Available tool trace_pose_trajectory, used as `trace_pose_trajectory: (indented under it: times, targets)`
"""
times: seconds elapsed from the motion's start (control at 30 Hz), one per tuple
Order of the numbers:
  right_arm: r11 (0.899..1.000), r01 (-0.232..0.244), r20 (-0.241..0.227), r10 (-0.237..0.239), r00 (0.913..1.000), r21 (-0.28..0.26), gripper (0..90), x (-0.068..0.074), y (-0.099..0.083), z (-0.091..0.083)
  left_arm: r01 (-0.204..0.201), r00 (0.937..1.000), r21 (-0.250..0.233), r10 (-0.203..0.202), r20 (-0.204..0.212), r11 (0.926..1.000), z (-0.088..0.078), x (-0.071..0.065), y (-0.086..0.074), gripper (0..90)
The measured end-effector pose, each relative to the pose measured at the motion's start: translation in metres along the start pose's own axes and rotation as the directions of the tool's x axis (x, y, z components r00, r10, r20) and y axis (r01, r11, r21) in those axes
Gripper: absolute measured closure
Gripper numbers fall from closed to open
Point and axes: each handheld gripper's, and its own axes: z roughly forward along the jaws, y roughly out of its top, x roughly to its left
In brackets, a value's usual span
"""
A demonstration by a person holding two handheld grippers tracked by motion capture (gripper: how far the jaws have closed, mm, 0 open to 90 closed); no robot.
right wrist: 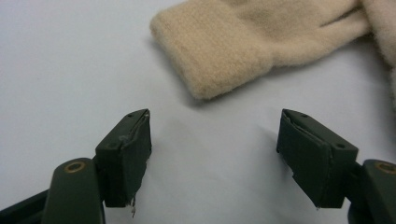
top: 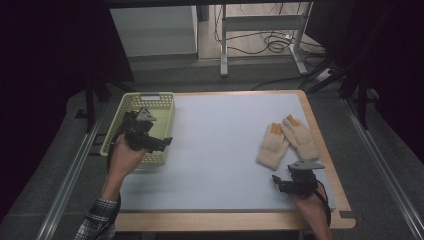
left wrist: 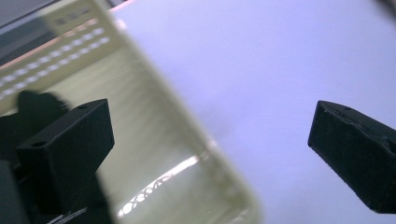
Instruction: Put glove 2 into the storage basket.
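From my left gripper view the basket (left wrist: 154, 140) smears into blur, its near end cut off below. The second glove (right wrist: 380, 28) runs off the right gripper view's edge, perhaps overlapping the first glove (right wrist: 243, 42).

We see basket (top: 162, 107) at mat's (top: 225, 150) far-left corner, w/ left gripper (top: 162, 142) over its near-right edge. Two gloves (top: 287, 140) lie side by side on right; right gripper (top: 277, 182) just in front.
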Motion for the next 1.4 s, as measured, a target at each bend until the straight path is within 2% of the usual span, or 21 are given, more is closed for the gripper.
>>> trace_pose_trajectory:
  times: [0.17,0.27,0.43,0.53,0.7,0.87,0.97,1.03,1.07,1.13,1.3,1.4]
  targets:
    - [1.000,0.002,0.000,-0.002,1.0000,-0.001,25.8,0.000,0.000,0.000,-0.057,0.9968,-0.017,0.058,0.055,0.9982,0.009,-0.032,-0.006,0.7]
    - [1.000,0.001,0.000,-0.001,1.0000,-0.002,25.8,0.000,0.000,0.000,-0.066,0.9936,-0.040,0.070,0.088,0.9970,0.015,-0.048,-0.013,0.7]
    - [1.000,0.000,0.000,0.000,1.0000,-0.001,25.8,0.000,0.000,0.000,-0.078,0.9900,-0.065,0.085,0.113,0.9948,0.025,-0.071,-0.030,0.9]
    - [1.000,-0.001,0.000,0.001,1.0000,-0.002,25.8,0.000,0.000,0.000,-0.079,0.9889,-0.055,0.085,0.121,0.9954,0.036,-0.082,-0.044,0.9]
    - [1.000,-0.001,0.001,0.001,1.0000,-0.001,25.8,0.000,0.000,0.000,-0.064,0.9898,-0.029,0.067,0.126,0.9975,0.049,-0.089,-0.063,0.9]
    - [1.000,0.000,0.001,0.000,1.0000,-0.001,25.8,0.000,0.000,0.000,-0.054,0.9943,0.011,0.053,0.092,0.9985,0.057,-0.088,-0.081,0.9]
    - [1.000,-0.001,0.000,0.001,1.0000,-0.002,25.8,0.000,0.000,0.000,-0.038,0.9951,0.031,0.035,0.092,0.9988,0.062,-0.086,-0.090,1.0]
    - [1.000,-0.001,0.000,0.001,1.0000,-0.001,25.8,0.000,0.000,0.000,-0.048,0.9960,0.056,0.044,0.077,0.9973,0.066,-0.086,-0.094,1.0]
    - [1.000,-0.002,0.000,0.002,1.0000,-0.002,25.8,0.000,0.000,0.000,-0.023,0.9952,0.040,0.019,0.096,0.9989,0.067,-0.084,-0.096,0.0]
    - [1.000,-0.001,-0.001,0.001,1.0000,-0.003,25.8,0.000,0.000,0.000,0.003,0.9930,0.044,-0.009,0.118,0.9990,0.068,-0.081,-0.097,0.9]
    - [1.000,-0.005,-0.007,0.005,1.0000,-0.006,26.9,0.000,0.000,-0.001,-0.001,0.9935,0.043,-0.004,0.114,0.9991,0.069,-0.082,-0.097,1.1]
    - [1.000,-0.024,-0.031,0.024,0.9992,-0.008,33.7,-0.002,0.002,-0.004,-0.002,0.9934,0.044,-0.003,0.115,0.9990,0.068,-0.082,-0.097,1.0]
